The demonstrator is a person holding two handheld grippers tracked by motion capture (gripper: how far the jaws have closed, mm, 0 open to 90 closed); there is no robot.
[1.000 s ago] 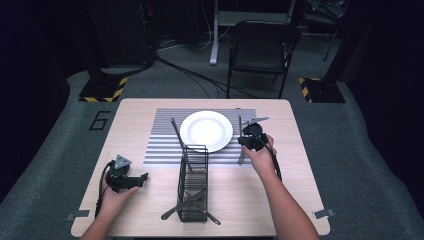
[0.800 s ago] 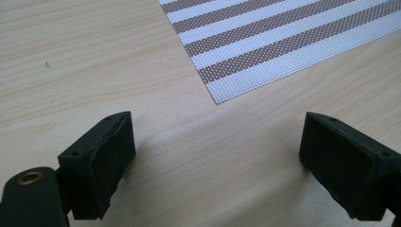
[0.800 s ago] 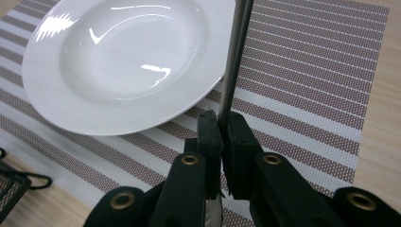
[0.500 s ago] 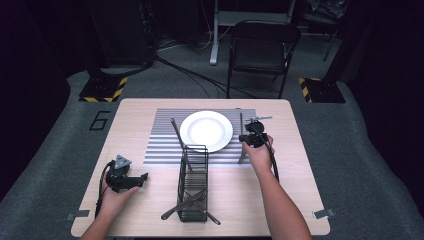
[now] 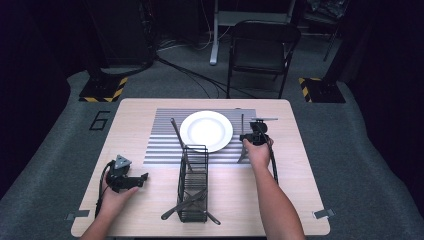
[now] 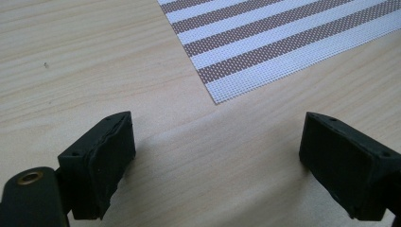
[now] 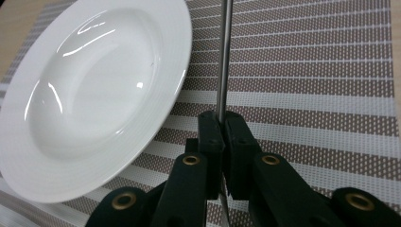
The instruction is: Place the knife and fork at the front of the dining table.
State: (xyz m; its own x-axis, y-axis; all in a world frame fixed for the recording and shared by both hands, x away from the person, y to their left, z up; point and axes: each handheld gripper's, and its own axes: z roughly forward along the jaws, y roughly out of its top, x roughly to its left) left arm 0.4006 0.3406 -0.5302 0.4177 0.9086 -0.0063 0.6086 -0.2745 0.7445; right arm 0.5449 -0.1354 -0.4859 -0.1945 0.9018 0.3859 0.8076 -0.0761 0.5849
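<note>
A white deep plate (image 5: pixel 206 131) (image 7: pixel 94 94) sits on a striped placemat (image 5: pixel 160 145) (image 7: pixel 307 71). Just right of the plate, my right gripper (image 5: pixel 255 136) (image 7: pixel 223 118) is shut on the thin handle of a metal utensil (image 5: pixel 241 150) (image 7: pixel 224 56). The handle runs along the mat beside the plate's rim. My left gripper (image 5: pixel 136 180) (image 6: pixel 217 156) is open low over the bare wood near the mat's front left corner (image 6: pixel 283 38), with nothing between its jaws.
A black wire cutlery basket (image 5: pixel 192 185) lies in front of the plate, with several utensils in it. Some poke out at its near end, and one (image 5: pixel 177 135) leans back over the mat. A folding chair (image 5: pixel 260 50) stands beyond the table.
My right hand has sunk slightly toward the mat with the utensil still gripped. The left hand has stayed put.
</note>
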